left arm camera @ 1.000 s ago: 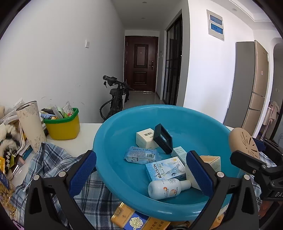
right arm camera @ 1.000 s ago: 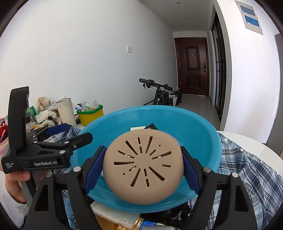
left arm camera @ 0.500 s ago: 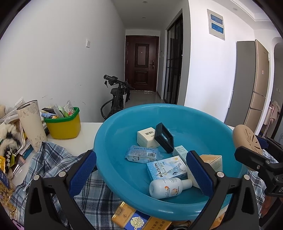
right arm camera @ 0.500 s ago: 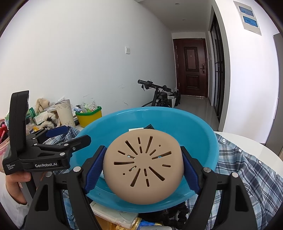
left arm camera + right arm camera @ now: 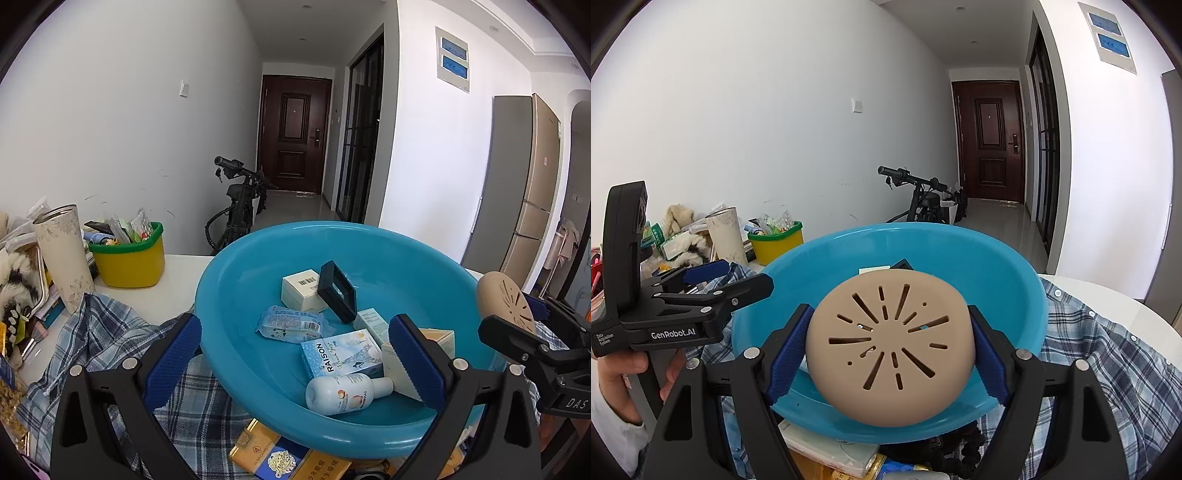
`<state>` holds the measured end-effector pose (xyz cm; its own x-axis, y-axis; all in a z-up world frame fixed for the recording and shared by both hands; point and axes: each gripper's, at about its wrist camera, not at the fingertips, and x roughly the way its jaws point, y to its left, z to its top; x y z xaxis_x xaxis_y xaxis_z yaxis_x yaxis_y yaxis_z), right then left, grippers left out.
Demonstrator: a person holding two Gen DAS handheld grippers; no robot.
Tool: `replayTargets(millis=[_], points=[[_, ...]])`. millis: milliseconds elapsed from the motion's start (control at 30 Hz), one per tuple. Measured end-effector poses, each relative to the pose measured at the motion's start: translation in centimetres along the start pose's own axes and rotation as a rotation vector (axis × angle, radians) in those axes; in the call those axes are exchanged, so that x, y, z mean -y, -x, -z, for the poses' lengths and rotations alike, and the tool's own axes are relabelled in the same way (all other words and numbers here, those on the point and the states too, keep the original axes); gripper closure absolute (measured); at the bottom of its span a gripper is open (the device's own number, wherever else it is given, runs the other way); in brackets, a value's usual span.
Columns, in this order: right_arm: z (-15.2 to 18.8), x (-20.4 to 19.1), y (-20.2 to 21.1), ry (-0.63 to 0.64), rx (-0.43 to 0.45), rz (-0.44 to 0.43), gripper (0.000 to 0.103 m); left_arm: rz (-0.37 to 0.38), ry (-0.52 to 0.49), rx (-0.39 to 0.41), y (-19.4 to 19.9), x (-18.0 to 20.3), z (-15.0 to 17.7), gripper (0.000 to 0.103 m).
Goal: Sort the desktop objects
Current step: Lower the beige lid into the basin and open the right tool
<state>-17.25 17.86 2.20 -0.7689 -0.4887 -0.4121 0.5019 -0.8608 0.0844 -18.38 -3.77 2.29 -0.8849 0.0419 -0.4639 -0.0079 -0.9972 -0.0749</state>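
Stillness marks the left wrist view: compared with a second ago, almost nothing has shifted. The left gripper point(image 5: 295, 354) hangs with its blue ribbed pads spread wide and nothing between them, over the near rim of the glossy blue plastic basin point(image 5: 229, 295). Inside lie a white bottle point(image 5: 345, 393), a blue "RAISON" carton point(image 5: 340, 354), a crinkled tissue pack point(image 5: 290, 325), a cream box with a barcode point(image 5: 301, 290) and a black square frame point(image 5: 337, 291) leaning on edge. A soft plaid shirt point(image 5: 107, 332) is bunched under the basin, with a yellow bin with a green rim point(image 5: 129, 260) and a floral tumbler point(image 5: 64, 254) further back on the white table. At the right edge the tan disc has edged slightly higher in the frame.

The right wrist view shows the right gripper point(image 5: 888, 354) clamped on that tan slotted disc point(image 5: 890, 347), a matte, domed, rubbery-looking round cover with radiating slits, held on edge above the basin's near rim. It too has barely moved. Judging by this pause, the disc is poised for dropping among the sorted items, and release has not yet begun.
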Motion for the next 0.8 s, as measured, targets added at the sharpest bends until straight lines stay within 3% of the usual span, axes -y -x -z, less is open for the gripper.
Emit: replayTargets(millis=[800], points=[[0.12, 0.04, 0.09, 0.006, 0.000, 0.001, 0.024, 0.000, -0.029, 0.004, 0.32, 0.48, 0.14, 0.000]])
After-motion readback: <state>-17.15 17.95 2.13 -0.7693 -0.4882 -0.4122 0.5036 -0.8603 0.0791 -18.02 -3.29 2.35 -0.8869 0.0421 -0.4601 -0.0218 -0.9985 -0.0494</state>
